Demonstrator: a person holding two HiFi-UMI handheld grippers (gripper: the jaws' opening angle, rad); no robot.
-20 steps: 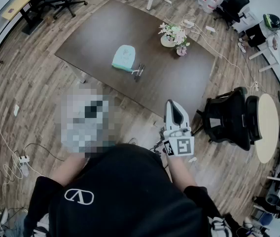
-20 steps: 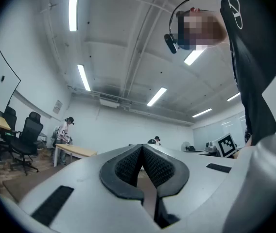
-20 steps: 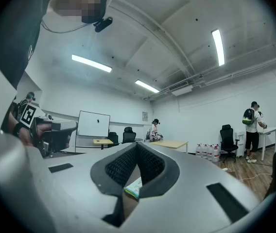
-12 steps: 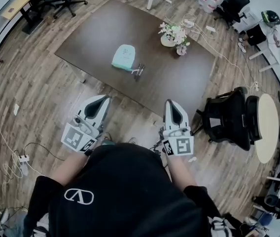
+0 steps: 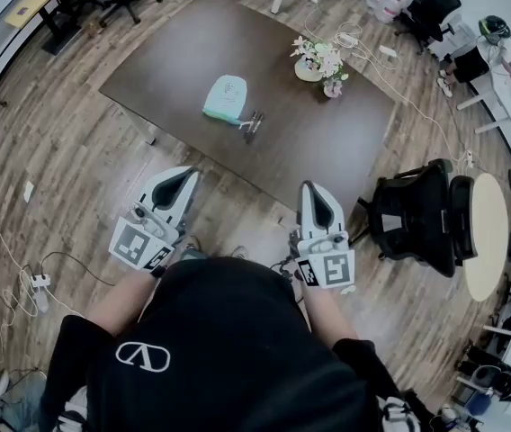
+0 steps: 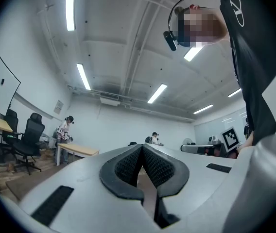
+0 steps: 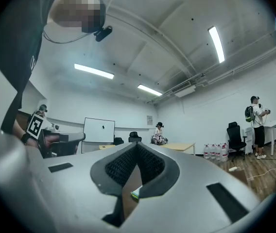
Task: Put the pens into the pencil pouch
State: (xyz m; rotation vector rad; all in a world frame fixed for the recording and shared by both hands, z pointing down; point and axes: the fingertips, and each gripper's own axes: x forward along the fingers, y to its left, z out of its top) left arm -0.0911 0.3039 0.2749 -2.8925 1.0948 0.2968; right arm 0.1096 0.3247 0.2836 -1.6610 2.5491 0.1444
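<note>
Head view: wood-plank floor [image 5: 67, 151] fills most of the frame. Dark brown table [image 5: 165, 61] sits in the upper middle, set at an angle. Black office chair [image 5: 417, 212] stands at the right, off the table's lower right corner.

Left gripper [image 5: 183, 176] at lower left of centre and right gripper [image 5: 313, 192] at lower right of centre are both held out in front of the person's black shirt [image 5: 219, 349]. They are over the floor, short of the table's near edge and well apart from everything on it.

Left gripper view: jaws pressed together at the tips [image 6: 142, 147], nothing between them. Right gripper view: same, jaws together [image 7: 137, 144], empty.

Pale teal pencil pouch [image 5: 226, 98] lies flat near the middle of the table. Flower arrangement [image 5: 318, 61] stands toward the table's upper right. Pens [image 5: 253, 126], a small dark bunch, lie on the table just off the pouch's lower right corner. Whether they touch it cannot be told.
</note>
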